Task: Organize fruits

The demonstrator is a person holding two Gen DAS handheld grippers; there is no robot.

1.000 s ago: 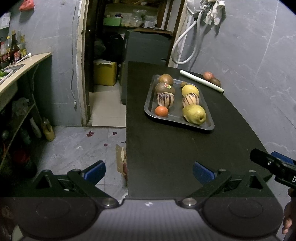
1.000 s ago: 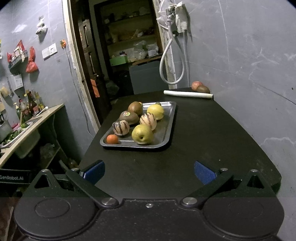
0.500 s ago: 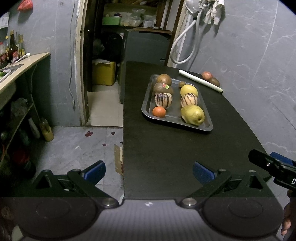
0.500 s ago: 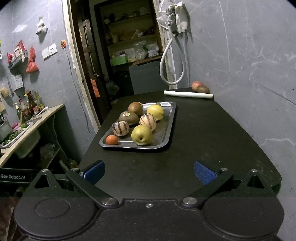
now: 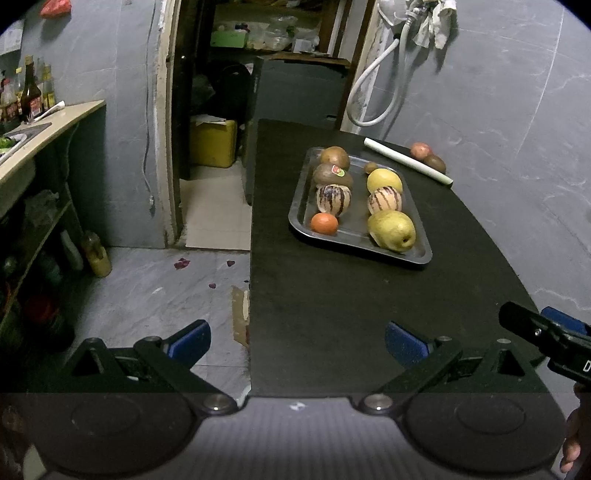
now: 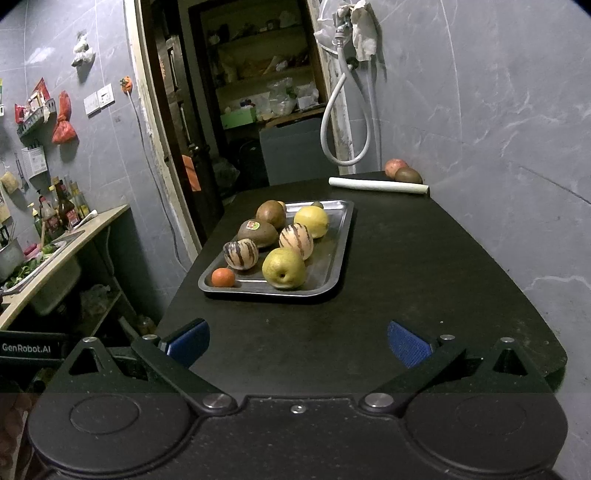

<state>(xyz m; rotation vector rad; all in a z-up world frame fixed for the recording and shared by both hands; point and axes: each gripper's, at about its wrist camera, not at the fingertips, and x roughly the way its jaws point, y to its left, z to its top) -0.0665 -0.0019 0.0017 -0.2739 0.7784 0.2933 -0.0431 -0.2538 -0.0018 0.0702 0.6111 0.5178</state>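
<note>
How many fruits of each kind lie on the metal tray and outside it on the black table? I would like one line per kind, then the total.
Striped melons: 2
Brown fruits in tray: 2
Pear: 1
Yellow fruit: 1
Small orange: 1
Small kiwi: 1
Outside tray, red fruit and brown fruit: 2
Total: 10

A black table (image 6: 424,266) ran toward a grey marbled wall (image 6: 498,92). A white rolled sheet (image 6: 378,184) lay near its far end. Above that, a white hose (image 6: 345,122) looped down from a tap draped with a rag (image 6: 364,29). Behind stood an open doorway (image 5: 207,110) — cluttered shelves (image 6: 258,92) inside, a yellow container (image 5: 214,142) on the pale floor. On the left, a beige counter (image 5: 48,136) carried sauce bottles (image 6: 61,210), and a red bag (image 6: 62,123) hung on the wall — beside a white switch plate (image 6: 99,99).
</note>
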